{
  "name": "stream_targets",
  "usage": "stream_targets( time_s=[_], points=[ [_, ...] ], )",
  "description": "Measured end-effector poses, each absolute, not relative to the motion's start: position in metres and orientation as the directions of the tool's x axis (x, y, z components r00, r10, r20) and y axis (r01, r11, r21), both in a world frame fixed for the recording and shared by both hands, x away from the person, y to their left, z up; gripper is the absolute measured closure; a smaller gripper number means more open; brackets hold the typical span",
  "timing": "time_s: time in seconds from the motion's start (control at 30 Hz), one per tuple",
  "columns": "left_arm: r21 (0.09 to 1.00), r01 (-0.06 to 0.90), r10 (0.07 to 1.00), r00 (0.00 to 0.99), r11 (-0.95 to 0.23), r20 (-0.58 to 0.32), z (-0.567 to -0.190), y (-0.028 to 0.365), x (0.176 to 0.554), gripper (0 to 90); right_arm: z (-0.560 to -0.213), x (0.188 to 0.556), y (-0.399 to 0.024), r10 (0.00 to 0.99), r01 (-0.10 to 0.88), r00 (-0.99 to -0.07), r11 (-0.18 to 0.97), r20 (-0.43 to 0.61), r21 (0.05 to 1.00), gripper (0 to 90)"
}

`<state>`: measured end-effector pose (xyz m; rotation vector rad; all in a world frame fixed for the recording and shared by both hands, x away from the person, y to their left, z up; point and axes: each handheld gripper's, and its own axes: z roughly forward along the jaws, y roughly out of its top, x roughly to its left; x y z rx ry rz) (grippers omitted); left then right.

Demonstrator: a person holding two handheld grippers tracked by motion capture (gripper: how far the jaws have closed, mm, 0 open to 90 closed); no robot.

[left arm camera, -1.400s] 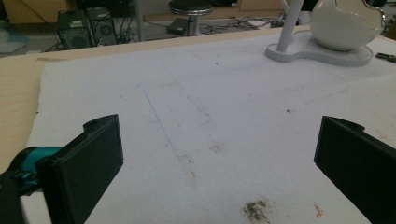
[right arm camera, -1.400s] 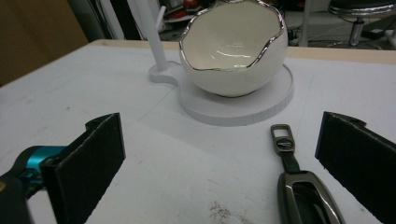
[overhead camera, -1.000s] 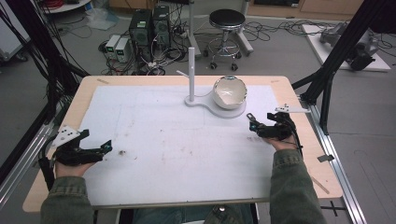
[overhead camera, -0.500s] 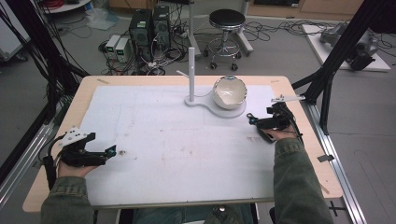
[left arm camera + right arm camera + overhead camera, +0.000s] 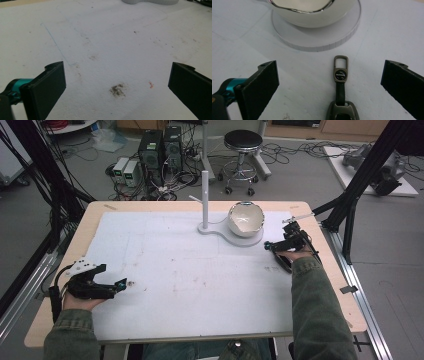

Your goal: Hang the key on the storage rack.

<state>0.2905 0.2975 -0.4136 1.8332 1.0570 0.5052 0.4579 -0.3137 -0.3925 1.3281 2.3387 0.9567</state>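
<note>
Stained white mat (image 5: 200,270) on wooden table (image 5: 95,212)

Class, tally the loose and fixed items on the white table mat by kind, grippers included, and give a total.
Grippers: 2, left gripper and right gripper
Bowls: 1, bowl
Stands: 1, white stand
Key fobs: 1, key fob
Total: 5

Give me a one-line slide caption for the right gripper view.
Open right gripper poised over a metal key fob lying just short of the white bowl on its round stand.
</note>
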Motion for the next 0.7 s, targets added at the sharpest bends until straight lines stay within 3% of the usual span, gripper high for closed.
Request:
stream_targets(
  time_s=[0.43,0.7],
  points=[
    [0.864,0.461,0.829,0.550,-0.204,-0.097,-0.414,0.297,0.291,1.8,-0.410,0.476,-0.311,0.858,0.755,-0.512,0.430,0.035,0.495,1.0],
    [0.861,0.463,0.828,0.553,-0.209,-0.096,-0.415,0.296,0.291,1.8,-0.412,0.477,-0.312,0.858,0.760,-0.513,0.446,0.015,0.473,8.3]
  ],
)
